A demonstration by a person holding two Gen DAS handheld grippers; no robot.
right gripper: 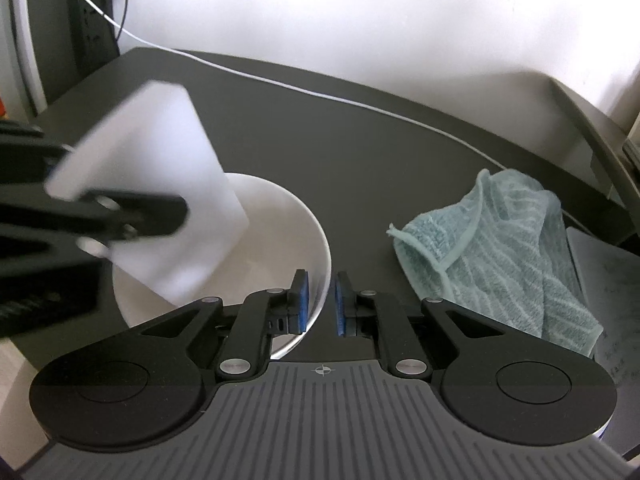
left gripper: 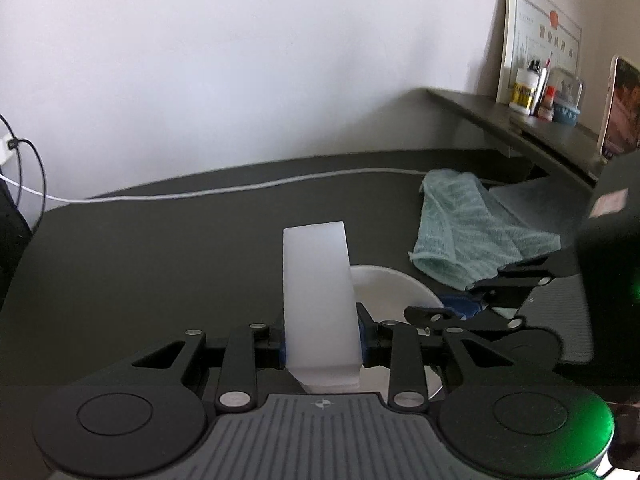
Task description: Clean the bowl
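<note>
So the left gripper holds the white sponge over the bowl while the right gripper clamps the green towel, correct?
Not quite. In the right wrist view the right gripper straddles the bowl's rim; the green towel lies untouched beside it. The left gripper does hold the white sponge.

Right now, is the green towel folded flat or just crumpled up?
Crumpled. The towel lies bunched in loose folds on the table, one hemmed corner curling up, beside the bowl.

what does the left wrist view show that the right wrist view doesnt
Only the left wrist view: a shelf on the right carrying small bottles and a framed document.

Only the right wrist view: the right tongs gripping the rim of the white bowl, one pad inside and one outside, and the bowl's open inside.

Both: the white sponge block held in the left tongs, the bowl, the teal towel, the white cable and the dark table.
</note>
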